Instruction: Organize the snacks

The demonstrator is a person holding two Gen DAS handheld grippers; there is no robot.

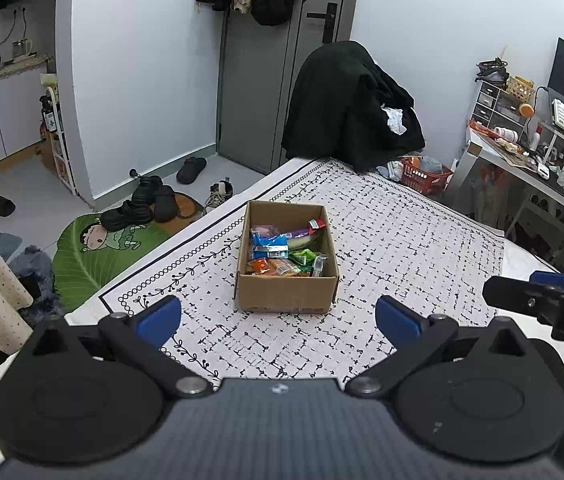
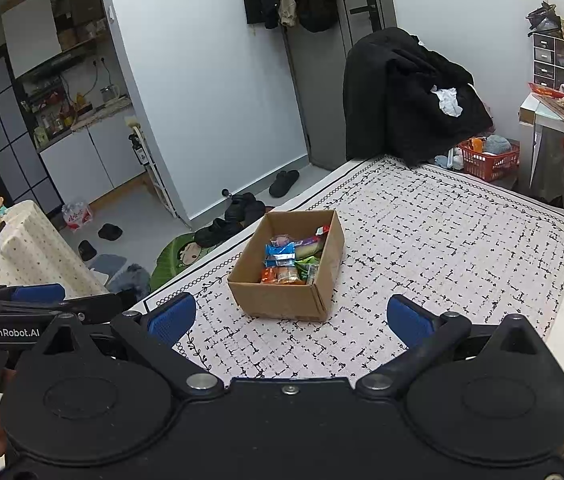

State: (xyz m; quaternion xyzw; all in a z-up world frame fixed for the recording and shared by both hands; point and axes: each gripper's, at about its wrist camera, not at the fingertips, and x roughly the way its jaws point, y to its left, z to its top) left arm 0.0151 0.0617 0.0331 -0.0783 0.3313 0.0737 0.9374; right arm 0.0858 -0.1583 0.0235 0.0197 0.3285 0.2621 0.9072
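An open cardboard box [image 1: 287, 292] stands on the patterned cloth, and it also shows in the right wrist view [image 2: 282, 298]. Several wrapped snacks [image 1: 285, 250] lie inside it, blue, orange, green and purple packets, also seen in the right wrist view [image 2: 291, 258]. My left gripper [image 1: 278, 318] is open and empty, held above the cloth just in front of the box. My right gripper [image 2: 291, 320] is open and empty, also just in front of the box. Each gripper appears at the edge of the other's view.
The white cloth with black marks [image 1: 401, 248] covers the surface. A chair draped in black clothes [image 1: 353, 108] stands at the far end beside a red basket [image 1: 425, 176]. A cluttered desk [image 1: 541, 160] is at right. Shoes and a green mat [image 1: 102, 248] lie on the floor at left.
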